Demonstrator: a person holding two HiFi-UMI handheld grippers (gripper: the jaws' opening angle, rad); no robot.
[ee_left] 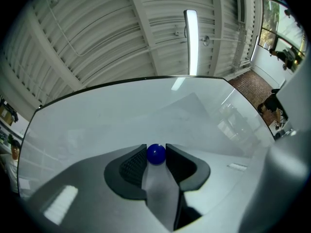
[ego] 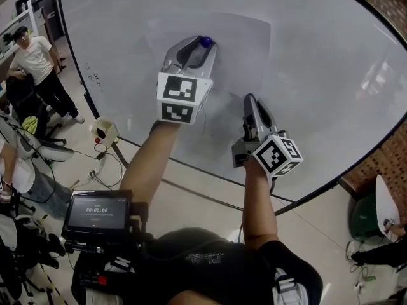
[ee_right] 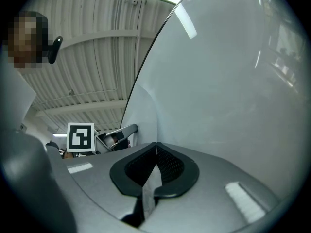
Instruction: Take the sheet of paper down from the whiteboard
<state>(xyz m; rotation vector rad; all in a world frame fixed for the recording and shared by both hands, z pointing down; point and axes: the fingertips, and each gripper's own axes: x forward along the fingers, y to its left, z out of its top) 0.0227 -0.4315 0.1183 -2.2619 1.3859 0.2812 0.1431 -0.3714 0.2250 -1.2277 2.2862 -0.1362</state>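
Found the sheet on the board, pale on pale, spread above and between the two grippers. Saw the left gripper pointing into the board near the sheet's top, with a blue magnet right at its fingertips. Checked the left gripper view and read the same: fingers narrowed onto the magnet, pads touching the ball on both sides, the sheet lying flat beyond it and running on up the board. Saw the right gripper lower and further right, well apart from the left, at the sheet's right edge. Found its fingers pressed fully together in the right gripper view - no gap at the tips, only the thin edge of the sheet running straight down into the pinch. Noted that edge standing off the board there - lifted rather than flat - with the left gripper's marker cube showing past it, further left.
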